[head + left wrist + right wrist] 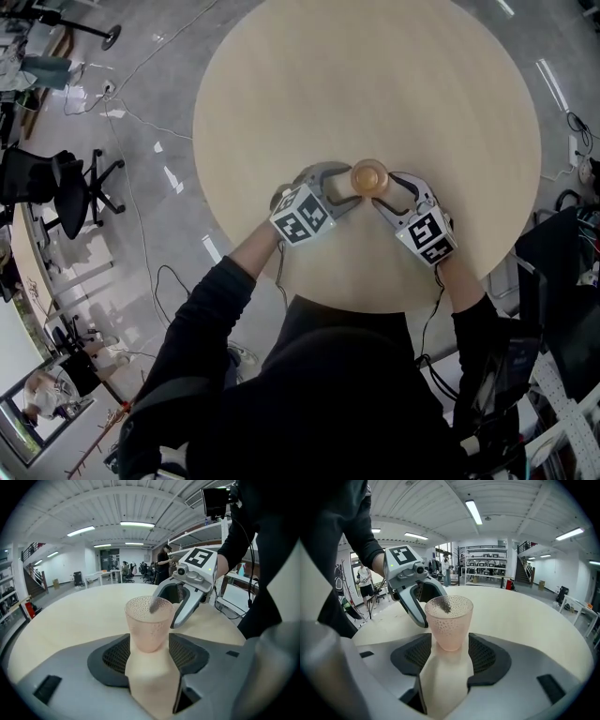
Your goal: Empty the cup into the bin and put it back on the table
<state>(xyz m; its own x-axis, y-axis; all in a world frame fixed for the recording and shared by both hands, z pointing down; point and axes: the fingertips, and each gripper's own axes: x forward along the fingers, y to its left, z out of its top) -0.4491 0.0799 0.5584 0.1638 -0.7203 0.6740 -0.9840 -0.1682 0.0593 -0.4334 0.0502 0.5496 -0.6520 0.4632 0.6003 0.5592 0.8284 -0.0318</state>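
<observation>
A pink, dimpled, see-through cup (369, 176) stands upright on the round wooden table (375, 66), near its front edge. My left gripper (343, 193) reaches it from the left and my right gripper (392, 195) from the right, tips close to the cup on either side. In the left gripper view the cup (149, 623) sits just ahead of the left gripper (151, 654), whose pads stand clear of it, open. The right gripper view shows the same: cup (449, 622) between the spread jaws of the right gripper (449, 654), untouched. A small dark shape shows near the cup's rim; what it is I cannot tell.
Black office chairs (66, 183) and cables lie on the grey floor left of the table. Dark equipment (562, 272) stands at the right edge. The table's near edge runs just in front of the person's body. Shelving (487, 569) stands far behind the table.
</observation>
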